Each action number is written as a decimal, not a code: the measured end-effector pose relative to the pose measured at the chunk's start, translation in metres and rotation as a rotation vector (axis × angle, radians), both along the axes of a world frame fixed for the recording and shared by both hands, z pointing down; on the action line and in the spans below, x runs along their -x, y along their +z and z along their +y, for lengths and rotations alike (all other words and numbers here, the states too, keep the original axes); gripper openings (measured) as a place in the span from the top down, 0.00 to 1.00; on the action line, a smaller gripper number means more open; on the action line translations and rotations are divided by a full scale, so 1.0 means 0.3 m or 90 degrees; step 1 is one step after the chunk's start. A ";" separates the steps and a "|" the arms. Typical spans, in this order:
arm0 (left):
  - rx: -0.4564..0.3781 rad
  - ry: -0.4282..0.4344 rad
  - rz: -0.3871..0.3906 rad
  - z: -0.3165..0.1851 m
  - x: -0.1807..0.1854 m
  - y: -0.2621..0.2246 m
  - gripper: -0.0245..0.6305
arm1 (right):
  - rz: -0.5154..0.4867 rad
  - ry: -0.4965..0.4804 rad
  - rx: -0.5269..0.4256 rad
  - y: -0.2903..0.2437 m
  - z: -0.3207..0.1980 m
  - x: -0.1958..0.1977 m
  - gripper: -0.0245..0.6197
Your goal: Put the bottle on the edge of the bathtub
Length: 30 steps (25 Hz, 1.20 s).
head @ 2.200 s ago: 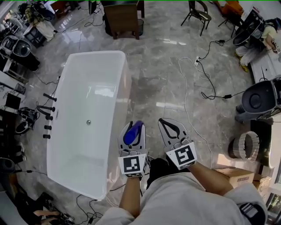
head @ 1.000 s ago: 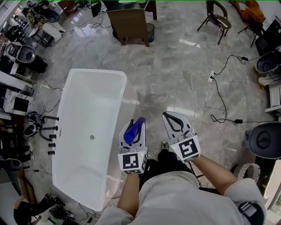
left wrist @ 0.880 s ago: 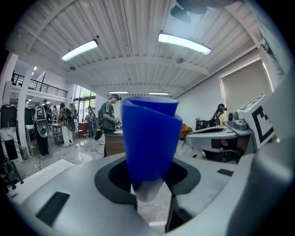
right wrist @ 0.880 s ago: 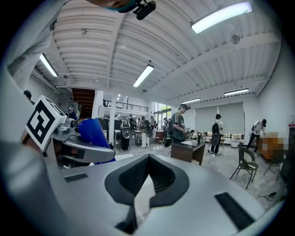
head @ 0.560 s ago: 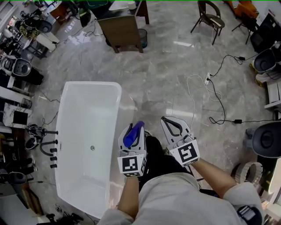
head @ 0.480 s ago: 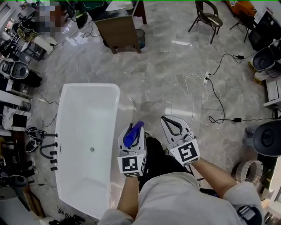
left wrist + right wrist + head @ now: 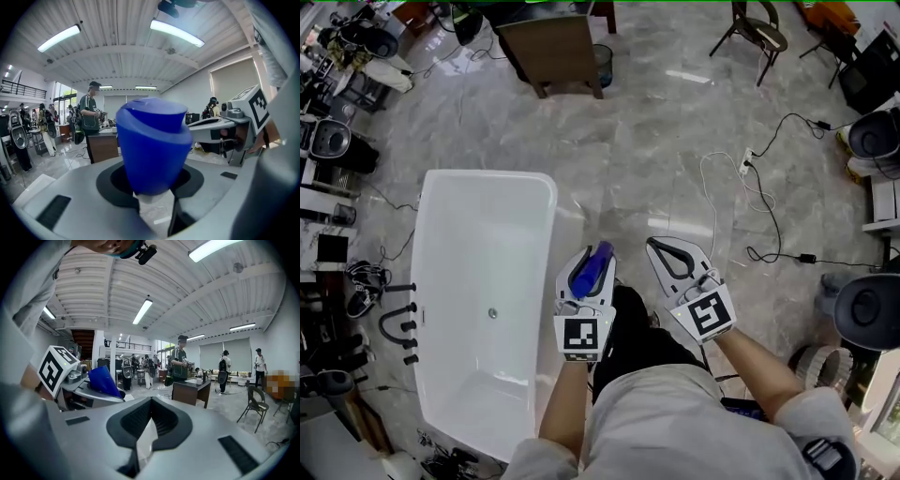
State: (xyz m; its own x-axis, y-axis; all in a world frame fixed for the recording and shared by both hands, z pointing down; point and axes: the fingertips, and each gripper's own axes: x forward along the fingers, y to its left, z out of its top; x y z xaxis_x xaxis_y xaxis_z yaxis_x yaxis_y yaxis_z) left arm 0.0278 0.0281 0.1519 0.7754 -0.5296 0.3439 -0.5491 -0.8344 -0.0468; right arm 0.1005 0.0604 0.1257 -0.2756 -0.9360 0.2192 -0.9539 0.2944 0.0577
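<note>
The left gripper [image 7: 587, 264] is clamped on the blue bottle [image 7: 590, 270], which lies lengthwise between its jaws with its narrow end pointing far. It hangs over the floor [image 7: 656, 178], just right of the bathtub's [image 7: 546, 234] right rim. The right gripper [image 7: 667, 255], further right, is closed and empty.

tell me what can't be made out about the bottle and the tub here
- blue plastic bottle: head view shows only its upper side; the left gripper, closed on it, covers the rest. Left gripper view shows one end; any label and the base are hidden.
- white bathtub: neither gripper view clearly shows it, so the bottle's height over its rim can't be judged.
- black fittings beside the tub: too small in head view to identify.
</note>
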 end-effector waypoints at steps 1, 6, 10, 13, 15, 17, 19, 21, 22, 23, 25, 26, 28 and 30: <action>0.004 0.003 -0.007 -0.031 0.004 0.014 0.71 | -0.001 -0.007 0.006 0.011 -0.034 0.008 0.95; 0.023 0.008 -0.019 -0.202 0.023 0.076 0.71 | 0.027 -0.070 0.037 0.066 -0.215 0.064 0.95; 0.034 0.040 -0.037 -0.320 0.013 0.126 0.71 | 0.087 -0.194 0.045 0.086 -0.334 0.126 0.95; 0.036 0.088 -0.061 -0.378 -0.002 0.156 0.72 | 0.115 -0.315 0.042 0.076 -0.392 0.170 0.95; 0.038 0.109 -0.075 -0.420 -0.002 0.173 0.72 | 0.132 -0.374 0.033 0.070 -0.440 0.199 0.95; 0.043 0.116 -0.081 -0.463 -0.003 0.186 0.72 | 0.149 -0.425 0.035 0.076 -0.485 0.225 0.95; 0.053 0.118 -0.075 -0.497 -0.016 0.200 0.72 | 0.153 -0.477 0.042 0.089 -0.517 0.243 0.95; 0.066 0.121 -0.076 -0.527 -0.040 0.228 0.72 | 0.152 -0.532 0.054 0.112 -0.544 0.247 0.87; 0.068 0.127 -0.081 -0.543 -0.058 0.242 0.72 | 0.153 -0.558 0.059 0.125 -0.562 0.243 0.83; 0.067 0.134 -0.085 -0.559 -0.079 0.254 0.72 | 0.153 -0.582 0.063 0.139 -0.583 0.235 0.80; 0.065 0.153 -0.095 -0.585 -0.124 0.274 0.72 | 0.148 -0.629 0.073 0.166 -0.626 0.217 0.76; 0.069 0.161 -0.102 -0.598 -0.144 0.286 0.72 | 0.145 -0.657 0.080 0.180 -0.648 0.208 0.75; 0.081 0.165 -0.117 -0.643 -0.184 0.306 0.72 | 0.150 -0.719 0.092 0.206 -0.699 0.190 0.72; 0.096 0.152 -0.132 -0.705 -0.227 0.322 0.72 | 0.164 -0.783 0.096 0.232 -0.754 0.167 0.71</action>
State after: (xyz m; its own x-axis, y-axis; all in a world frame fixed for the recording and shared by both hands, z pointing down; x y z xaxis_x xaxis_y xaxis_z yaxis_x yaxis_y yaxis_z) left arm 0.0960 -0.1833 0.2485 0.7767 -0.2733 0.5674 -0.3294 -0.9442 -0.0039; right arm 0.0505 -0.1657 0.1952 -0.8767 -0.0540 0.4781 -0.0126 0.9959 0.0893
